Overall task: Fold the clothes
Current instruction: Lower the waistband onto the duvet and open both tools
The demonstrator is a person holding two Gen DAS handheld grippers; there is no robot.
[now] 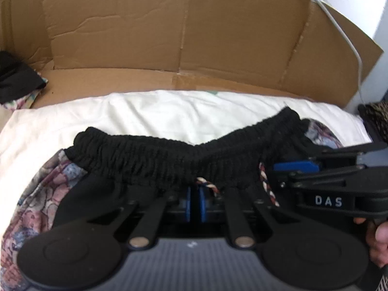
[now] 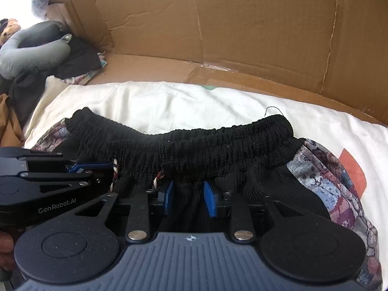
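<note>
Two wrist views of one moment at the waistband. The black shorts with a gathered elastic waistband and floral patchwork side panels (image 1: 155, 155) lie on the white sheet (image 1: 145, 111), waistband away from me, legs running under my tools and out of view.

My left gripper (image 1: 195, 202) has its blue pads (image 1: 187, 203) drawn almost together at the middle of the waistband, where the braided red, white and navy drawstring (image 1: 208, 184) emerges. They look pinched on the cloth or cord there, though I cannot tell exactly what lies between them. My right gripper (image 2: 188, 197) stands just beside it, with its blue pads (image 2: 209, 198) set moderately apart and black fabric bunched between them; the jaws straddle the cloth without closing on it.

Step in hand, as I judge it: taking hold of the waist edge with both tools. Whether this opens a fold or squares up one already laid, I cannot tell, since the legs are hidden. Any next move calls for the right pads to close on the fabric before lifting, and for both holds to stay level so the elastic does not pucker.

Containers: the flattened brown cardboard box (image 2: 242, 36) stands as a backdrop and holds nothing visible. A dark heap of other garments (image 2: 77, 58) and a grey U-shaped neck pillow (image 2: 29, 55) lie beyond the sheet's left corner.
</note>
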